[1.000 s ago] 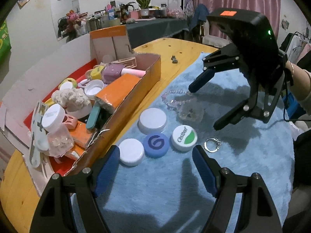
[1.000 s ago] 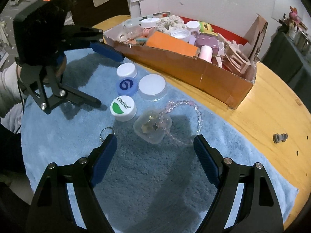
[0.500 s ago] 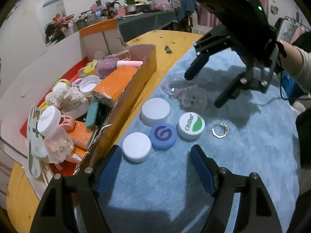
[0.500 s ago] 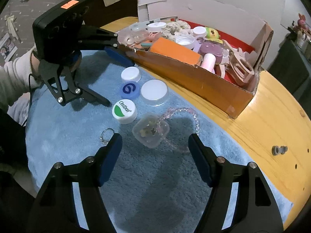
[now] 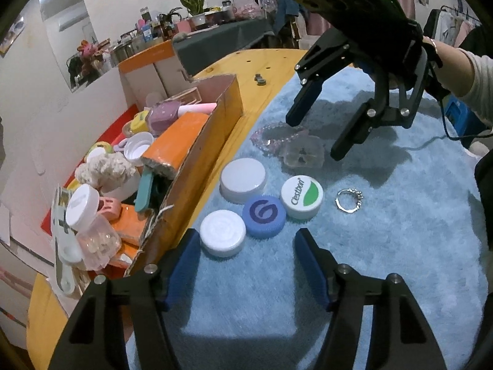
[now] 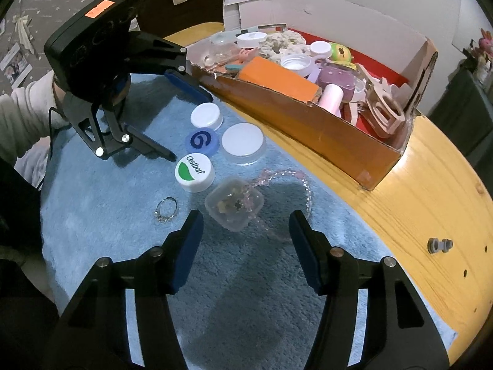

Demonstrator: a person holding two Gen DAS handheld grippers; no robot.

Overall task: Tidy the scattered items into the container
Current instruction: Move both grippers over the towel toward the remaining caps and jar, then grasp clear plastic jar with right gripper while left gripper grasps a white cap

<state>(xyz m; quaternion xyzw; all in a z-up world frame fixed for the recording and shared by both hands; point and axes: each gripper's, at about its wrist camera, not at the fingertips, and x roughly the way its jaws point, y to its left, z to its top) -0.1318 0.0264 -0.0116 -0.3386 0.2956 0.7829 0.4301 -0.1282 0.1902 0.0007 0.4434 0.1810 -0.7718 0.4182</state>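
A cardboard box (image 5: 197, 166) (image 6: 311, 126) full of small items lies along the blue mat. On the mat lie a small white cap (image 5: 222, 236) (image 6: 205, 116), a blue cap (image 5: 263, 212) (image 6: 202, 140), a larger white lid (image 5: 243, 175) (image 6: 243, 143), a green-and-white cap (image 5: 302, 196) (image 6: 194, 172), a clear plastic case (image 5: 303, 154) (image 6: 234, 207), a pink bead bracelet (image 5: 271, 138) (image 6: 295, 178) and a silver ring (image 5: 349, 200) (image 6: 166, 209). My left gripper (image 5: 243, 259) (image 6: 188, 121) is open, low over the white and blue caps. My right gripper (image 6: 245, 231) (image 5: 314, 134) is open just above the clear case.
The blue fluffy mat (image 5: 385, 246) covers a round wooden table (image 6: 431, 185). A small grey metal part (image 6: 439, 244) (image 5: 259, 80) lies on the bare wood. A cluttered counter with plants stands behind in the left wrist view.
Both grippers have come down and closer to the mat. The left closed in on the caps, the right on the clear case. No item has moved.
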